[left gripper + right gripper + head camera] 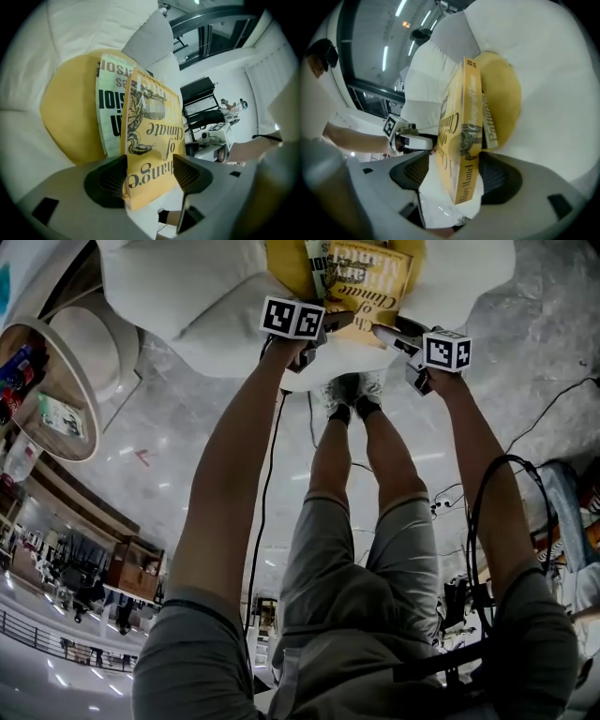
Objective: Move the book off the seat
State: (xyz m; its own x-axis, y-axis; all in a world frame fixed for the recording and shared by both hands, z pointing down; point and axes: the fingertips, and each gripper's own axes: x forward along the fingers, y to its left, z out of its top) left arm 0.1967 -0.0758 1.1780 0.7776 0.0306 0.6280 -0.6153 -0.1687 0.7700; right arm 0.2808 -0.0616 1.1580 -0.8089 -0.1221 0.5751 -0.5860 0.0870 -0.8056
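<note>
A yellow book stands tilted up on its edge over a yellow cushion on the white seat. A second, green-and-white book lies flat on the cushion behind it. My right gripper is shut on the yellow book at its spine end. My left gripper stands wide open around the opposite lower corner of that book, which leans against one jaw. In the head view the left gripper is at the book's left and the right gripper at its right.
A round side table with small items stands left of the seat. Cables trail over the marble floor at the right. The person's legs and shoes stand just in front of the seat. A black rack stands beyond it.
</note>
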